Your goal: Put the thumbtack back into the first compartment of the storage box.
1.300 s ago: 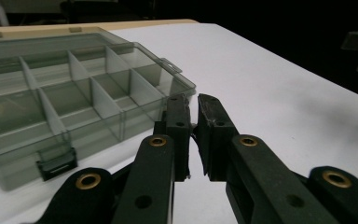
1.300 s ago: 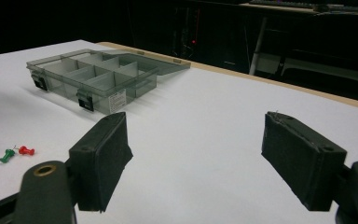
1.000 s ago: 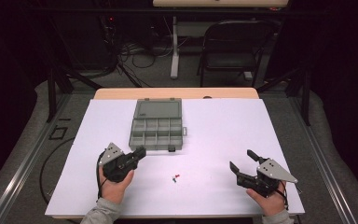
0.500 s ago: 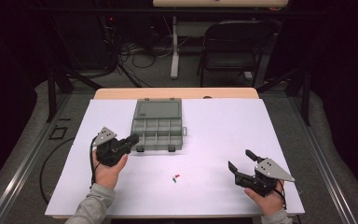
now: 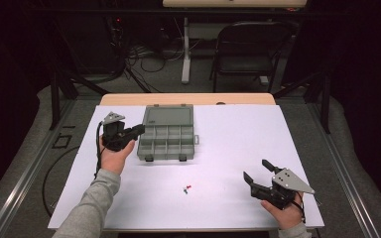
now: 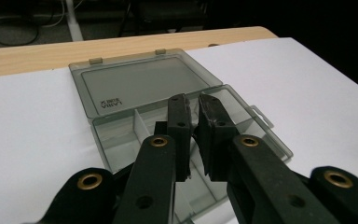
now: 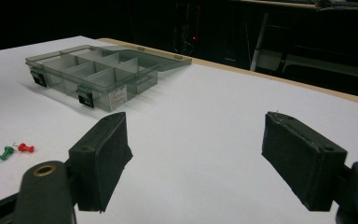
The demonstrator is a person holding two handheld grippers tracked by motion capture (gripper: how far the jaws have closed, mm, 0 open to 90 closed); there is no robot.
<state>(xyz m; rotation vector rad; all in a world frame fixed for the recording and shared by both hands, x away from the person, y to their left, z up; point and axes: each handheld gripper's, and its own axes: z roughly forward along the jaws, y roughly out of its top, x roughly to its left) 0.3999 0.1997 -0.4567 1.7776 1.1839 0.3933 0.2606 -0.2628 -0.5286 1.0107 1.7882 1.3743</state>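
The left gripper (image 5: pixel 138 131) has travelled away from the near part of the counter (image 5: pixel 238 139), going forward and up, until its tips hang at the left edge of the compartment box (image 5: pixel 167 139); a second ago it sat well short of the box, close to the person's body. The right gripper (image 5: pixel 257 172) has kept its place near the front right of the counter.

The left gripper's jaws are closed together with only a thin slit between the pads, and nothing shows between them. In the left gripper view those pads hover over the left-hand compartments of the box, above the dividers rather than down inside a cell; whether they touch the rim cannot be told. The right gripper's jaws stand wide apart and empty, with bare white counter between them in the right gripper view.

The compartment box is a translucent grey organiser with its lid (image 6: pixel 142 84) thrown fully open and lying flat behind the tray, hinged along the far side. The tray is split by dividers into two rows of cells, and two dark latches (image 7: pixel 85 96) sit on its near wall. It lies left of centre on the counter, toward the far edge.

Two pushpins lie loose on the counter, nearer the person than the box and between the two hands: a red pushpin (image 7: pixel 26 148) and a green pushpin (image 7: pixel 6 152), just beside each other. Both are well apart from either gripper.
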